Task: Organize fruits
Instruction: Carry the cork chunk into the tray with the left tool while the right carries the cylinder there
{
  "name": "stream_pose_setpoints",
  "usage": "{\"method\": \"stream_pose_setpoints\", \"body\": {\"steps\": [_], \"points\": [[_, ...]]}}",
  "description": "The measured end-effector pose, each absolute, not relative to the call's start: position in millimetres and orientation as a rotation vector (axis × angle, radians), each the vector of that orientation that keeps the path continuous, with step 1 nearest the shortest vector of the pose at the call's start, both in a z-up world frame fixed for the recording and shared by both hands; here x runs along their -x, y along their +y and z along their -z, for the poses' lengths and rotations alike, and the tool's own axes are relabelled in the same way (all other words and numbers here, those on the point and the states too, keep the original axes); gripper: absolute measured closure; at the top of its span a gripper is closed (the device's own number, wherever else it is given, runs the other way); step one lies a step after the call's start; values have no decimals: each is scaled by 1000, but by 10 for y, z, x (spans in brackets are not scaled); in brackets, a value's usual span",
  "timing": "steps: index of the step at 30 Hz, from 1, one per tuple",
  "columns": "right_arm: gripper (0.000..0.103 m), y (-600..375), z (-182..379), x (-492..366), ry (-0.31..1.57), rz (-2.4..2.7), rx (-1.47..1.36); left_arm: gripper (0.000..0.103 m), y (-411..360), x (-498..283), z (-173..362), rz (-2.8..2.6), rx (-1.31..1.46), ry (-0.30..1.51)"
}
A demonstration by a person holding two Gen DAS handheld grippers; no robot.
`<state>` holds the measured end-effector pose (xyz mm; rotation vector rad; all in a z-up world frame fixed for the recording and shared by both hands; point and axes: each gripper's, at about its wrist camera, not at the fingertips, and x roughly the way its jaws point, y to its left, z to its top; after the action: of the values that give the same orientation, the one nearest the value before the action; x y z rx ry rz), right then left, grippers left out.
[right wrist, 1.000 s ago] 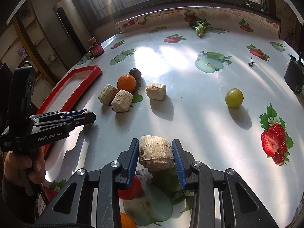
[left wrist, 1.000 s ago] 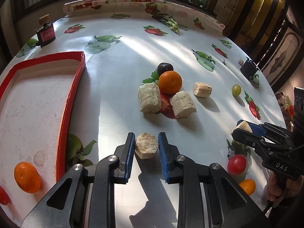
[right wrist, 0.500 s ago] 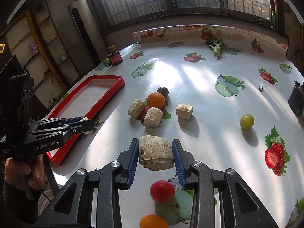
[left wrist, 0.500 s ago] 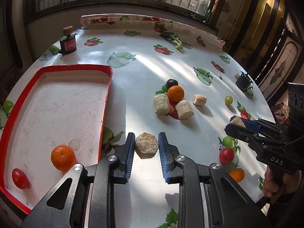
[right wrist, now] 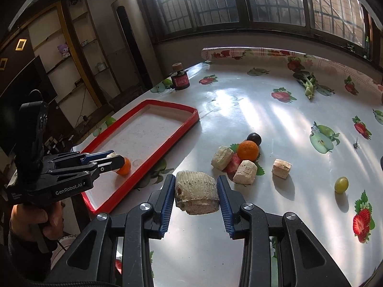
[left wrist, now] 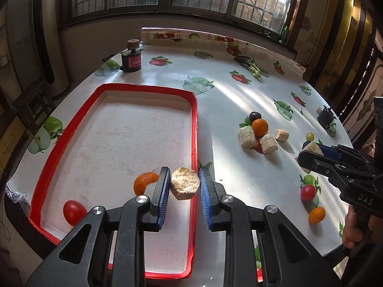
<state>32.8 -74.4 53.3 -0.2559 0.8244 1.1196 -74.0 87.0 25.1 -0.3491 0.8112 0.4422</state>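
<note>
With my left claw (left wrist: 184,186) clamped on a pale, crumbly round chunk (left wrist: 184,183) above the red-rimmed rectangular tray (left wrist: 194,124), seemingly inside its edge, and my right claw (right wrist: 196,192) gripping a larger beige fibrous block (right wrist: 196,195) over the table, I next lower and release.

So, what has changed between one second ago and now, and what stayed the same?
The left gripper, shut on its pale chunk, has carried it up from the table and leftward, to above the red tray's right rim. The right gripper has lifted its larger chunk higher above the table. Both grips stayed shut. The orange and tomato stayed in the tray.
</note>
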Motion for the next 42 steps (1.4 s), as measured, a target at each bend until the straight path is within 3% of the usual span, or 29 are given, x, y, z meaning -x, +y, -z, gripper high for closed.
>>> {"method": "stream_pose_setpoints", "body": {"steps": [42], "points": [[67, 414, -337, 34, 859, -1275, 372, 81, 1608, 1091, -70, -545, 447, 817]]}}
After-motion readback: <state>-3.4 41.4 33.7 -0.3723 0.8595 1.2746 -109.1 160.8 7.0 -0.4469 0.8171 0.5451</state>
